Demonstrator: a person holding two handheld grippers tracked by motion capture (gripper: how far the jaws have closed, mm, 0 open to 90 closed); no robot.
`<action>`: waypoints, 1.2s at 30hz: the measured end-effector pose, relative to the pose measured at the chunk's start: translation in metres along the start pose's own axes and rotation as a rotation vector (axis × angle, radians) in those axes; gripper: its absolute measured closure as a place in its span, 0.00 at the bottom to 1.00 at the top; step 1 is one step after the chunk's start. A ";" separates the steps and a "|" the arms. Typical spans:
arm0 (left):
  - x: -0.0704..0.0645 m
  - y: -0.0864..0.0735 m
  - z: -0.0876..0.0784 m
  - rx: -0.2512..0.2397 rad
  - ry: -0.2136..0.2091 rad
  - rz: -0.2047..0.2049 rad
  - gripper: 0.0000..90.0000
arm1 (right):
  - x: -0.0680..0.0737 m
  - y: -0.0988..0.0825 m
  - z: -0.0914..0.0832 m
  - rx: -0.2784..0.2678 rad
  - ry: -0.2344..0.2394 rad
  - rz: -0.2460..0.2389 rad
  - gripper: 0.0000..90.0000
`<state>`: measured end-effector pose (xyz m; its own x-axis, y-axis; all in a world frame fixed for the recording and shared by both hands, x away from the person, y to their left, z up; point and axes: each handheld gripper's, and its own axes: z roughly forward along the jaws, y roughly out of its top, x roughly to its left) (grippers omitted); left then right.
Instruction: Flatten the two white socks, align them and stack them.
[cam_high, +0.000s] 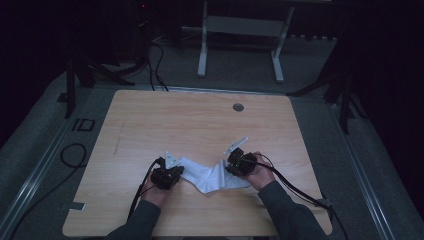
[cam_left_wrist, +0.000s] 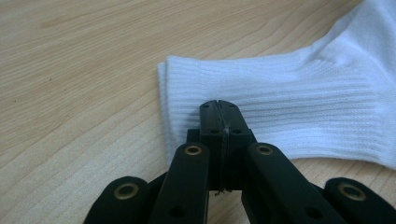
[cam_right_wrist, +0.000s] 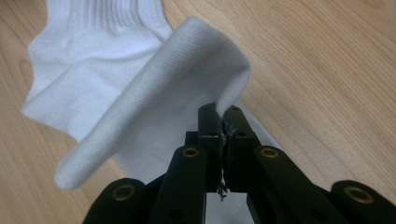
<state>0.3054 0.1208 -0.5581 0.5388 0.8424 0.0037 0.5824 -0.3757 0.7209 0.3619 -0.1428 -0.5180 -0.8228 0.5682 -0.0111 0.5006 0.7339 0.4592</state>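
Observation:
A white sock (cam_high: 210, 176) lies on the wooden table (cam_high: 190, 120) near its front edge, between my two grippers. At the sock's left end, my left gripper (cam_high: 180, 173) has its jaws pressed together at the near edge of the ribbed cuff (cam_left_wrist: 289, 102); in the left gripper view the closed tips (cam_left_wrist: 219, 105) sit over that cuff. My right gripper (cam_high: 228, 168) is shut on the sock's other end. In the right gripper view the tips (cam_right_wrist: 220, 109) pinch the fabric (cam_right_wrist: 154, 93), which is lifted and curls back over the rest of the sock.
A round grey grommet (cam_high: 238, 107) sits in the tabletop near the far edge. Black cables (cam_high: 72, 155) lie on the floor at the left, and a white stand's legs (cam_high: 202, 50) rise behind the table. Each gripper's cable trails back along the forearm.

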 end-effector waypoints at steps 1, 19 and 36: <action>0.000 0.000 0.000 0.000 0.000 0.000 1.00 | 0.000 0.000 -0.001 -0.002 0.000 -0.003 0.97; 0.000 0.000 0.000 -0.003 -0.002 -0.012 1.00 | 0.007 -0.004 -0.016 -0.027 0.004 -0.023 0.97; -0.001 0.000 0.000 -0.003 0.001 -0.014 1.00 | 0.005 -0.016 -0.041 -0.050 -0.018 -0.023 0.97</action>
<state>0.3049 0.1200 -0.5587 0.5302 0.8479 -0.0057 0.5879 -0.3628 0.7230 0.3383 -0.1671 -0.4892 -0.8289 0.5582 -0.0377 0.4671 0.7276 0.5024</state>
